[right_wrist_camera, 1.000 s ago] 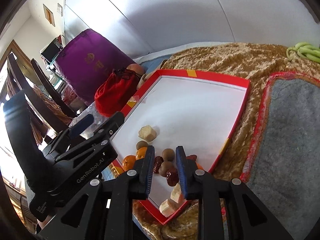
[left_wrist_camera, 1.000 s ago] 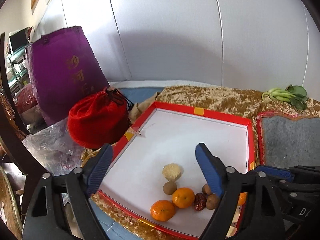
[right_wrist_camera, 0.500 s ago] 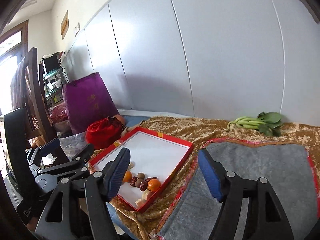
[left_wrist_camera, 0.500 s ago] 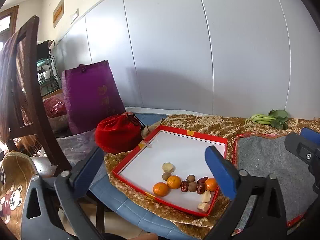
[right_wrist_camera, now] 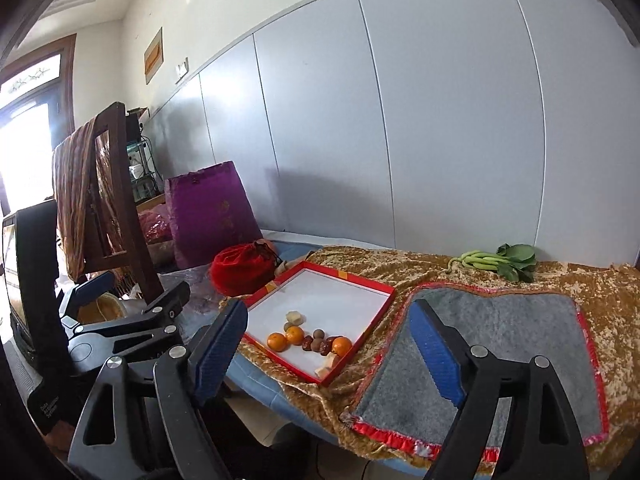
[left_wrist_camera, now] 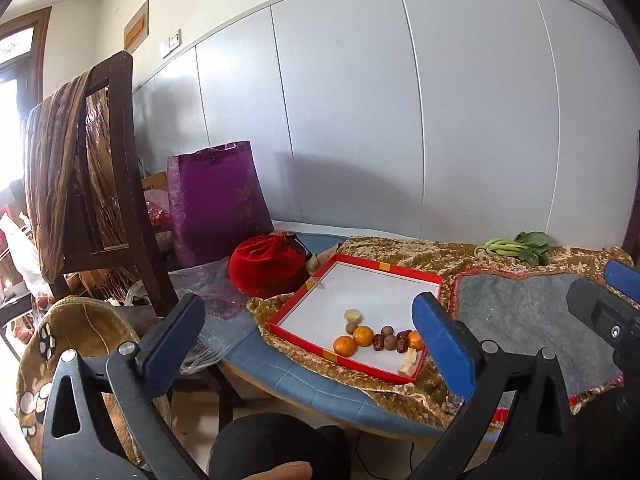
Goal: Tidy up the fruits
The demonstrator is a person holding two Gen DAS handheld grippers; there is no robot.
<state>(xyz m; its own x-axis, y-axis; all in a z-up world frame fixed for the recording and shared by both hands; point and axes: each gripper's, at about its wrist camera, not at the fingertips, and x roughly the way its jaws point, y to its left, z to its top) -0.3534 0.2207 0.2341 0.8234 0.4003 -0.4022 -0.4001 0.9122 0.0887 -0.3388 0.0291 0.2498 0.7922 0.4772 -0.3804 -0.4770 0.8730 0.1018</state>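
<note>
Both my grippers — left (left_wrist_camera: 308,344), right (right_wrist_camera: 328,346) — spread wide, holding nothing. Fruits (left_wrist_camera: 376,338) clustered at near edge of red tray (left_wrist_camera: 408,272). Small brown ones hard to identify.

A: Legible markings, item one?

B: Tall purple woven gift bag (left_wrist_camera: 218,200), standing behind the round red drawstring pouch (left_wrist_camera: 267,265): gold characters on its front, too blurred to read.

A: Item two?

B: Black plastic gripper body (right_wrist_camera: 48,396), well in front of that pouch: small white lettering, illegible. Nothing else.
</note>
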